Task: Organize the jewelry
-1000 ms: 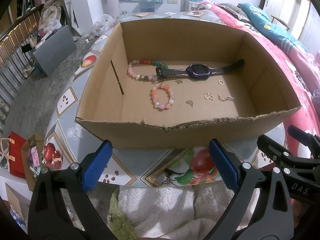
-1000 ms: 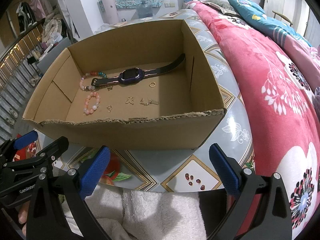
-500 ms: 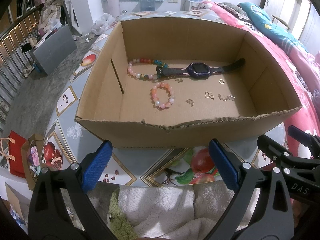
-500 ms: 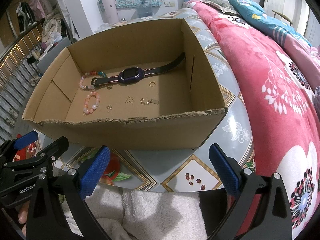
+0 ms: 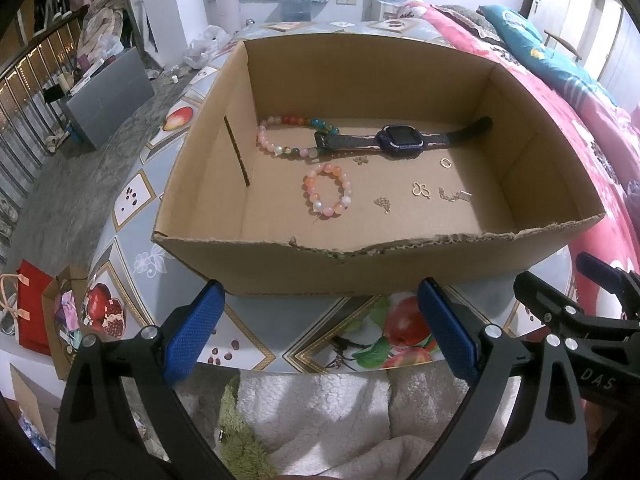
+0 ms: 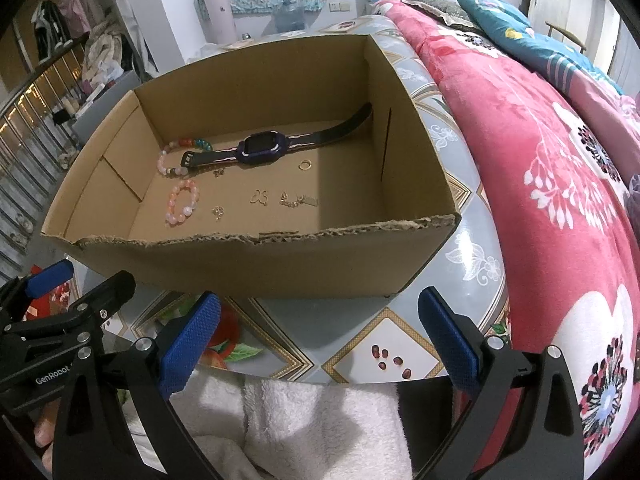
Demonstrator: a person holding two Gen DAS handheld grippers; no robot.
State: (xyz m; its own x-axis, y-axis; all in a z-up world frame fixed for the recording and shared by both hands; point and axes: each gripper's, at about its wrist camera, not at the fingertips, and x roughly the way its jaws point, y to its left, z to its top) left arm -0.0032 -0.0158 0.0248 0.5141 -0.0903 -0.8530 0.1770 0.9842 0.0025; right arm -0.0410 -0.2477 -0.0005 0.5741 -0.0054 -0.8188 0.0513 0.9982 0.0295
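An open cardboard box (image 5: 360, 268) (image 6: 260, 260) sits on a patterned table. Inside lie a dark smartwatch (image 5: 400, 141) (image 6: 264, 149), a long multicoloured bead bracelet (image 5: 280, 136) (image 6: 172, 156), a small pink bead bracelet (image 5: 326, 195) (image 6: 182, 202), a gold ring (image 5: 445, 163) (image 6: 305, 165) and several small gold pieces (image 5: 422, 190) (image 6: 260, 197). My left gripper (image 5: 320, 328) hangs open in front of the box's near wall, holding nothing. My right gripper (image 6: 320, 328) is open too, also short of the box. Each gripper shows at the edge of the other's view.
The table (image 5: 132, 200) (image 6: 476, 248) has a fruit-print cover. A red floral quilt (image 6: 560, 160) on a bed runs along the right. Fluffy white cloth (image 5: 320, 408) lies below the grippers. A red bag (image 5: 32, 308) and a grey box (image 5: 108, 96) stand on the floor at left.
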